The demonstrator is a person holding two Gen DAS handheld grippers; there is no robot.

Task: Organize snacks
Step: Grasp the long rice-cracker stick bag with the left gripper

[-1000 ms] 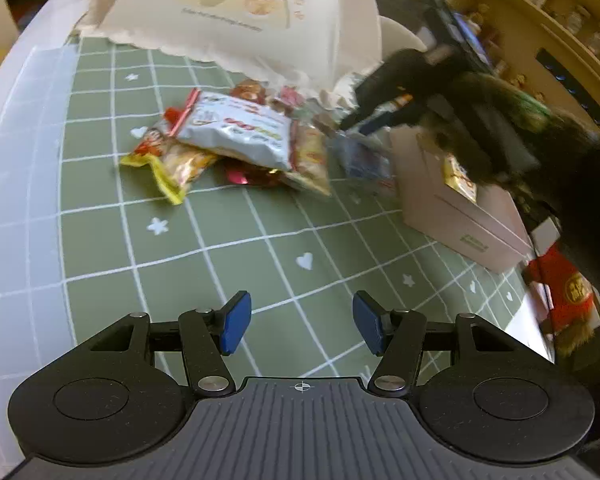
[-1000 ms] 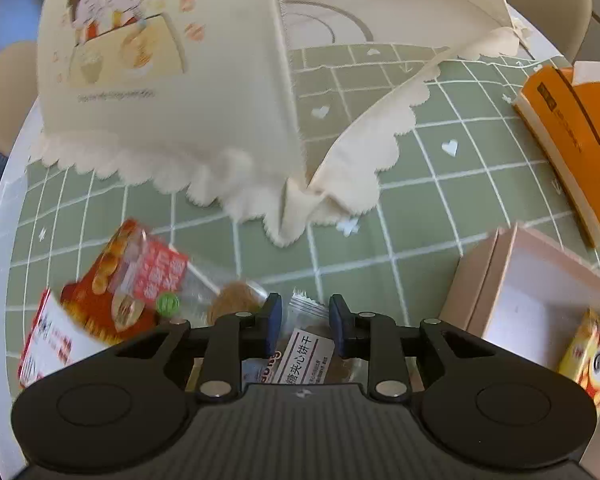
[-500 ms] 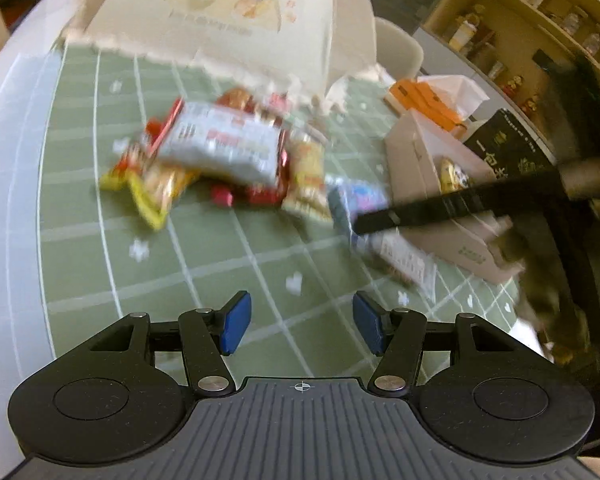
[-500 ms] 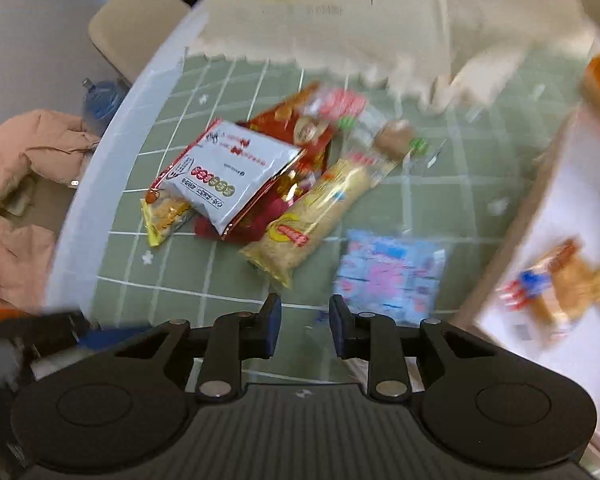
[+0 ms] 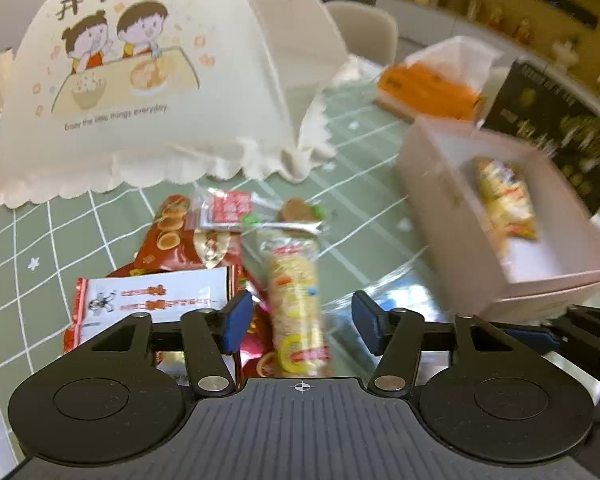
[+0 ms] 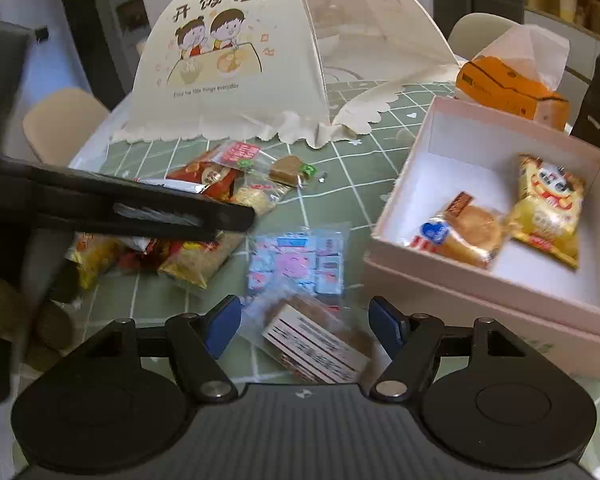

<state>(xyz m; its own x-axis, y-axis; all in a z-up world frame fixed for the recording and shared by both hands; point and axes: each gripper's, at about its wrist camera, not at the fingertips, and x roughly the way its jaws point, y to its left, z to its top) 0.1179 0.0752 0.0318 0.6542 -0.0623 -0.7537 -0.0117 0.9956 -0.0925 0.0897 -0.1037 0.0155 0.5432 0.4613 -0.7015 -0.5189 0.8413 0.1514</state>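
Observation:
A pile of snack packets lies on the green checked tablecloth (image 5: 100,216). My left gripper (image 5: 300,322) is open, its jaws either side of a long yellow biscuit packet (image 5: 296,300); a white and red packet (image 5: 152,300) lies to its left. My right gripper (image 6: 305,326) is open over a clear-wrapped biscuit packet (image 6: 316,344), with a blue and pink packet (image 6: 296,260) just beyond. A pink open box (image 6: 496,216) at the right holds a yellow packet (image 6: 548,212) and a wrapped pastry (image 6: 460,232). The box also shows in the left wrist view (image 5: 500,216).
A cream mesh food cover (image 6: 260,68) with a cartoon print stands at the back. An orange tissue box (image 6: 512,84) and a black box (image 6: 596,108) stand behind the pink box. The left gripper's arm (image 6: 120,208) crosses the left side of the right wrist view.
My right gripper has opened wide and now sits over the clear-wrapped biscuit packet near the box. My left gripper has moved forward onto the snack pile, its jaws still open.

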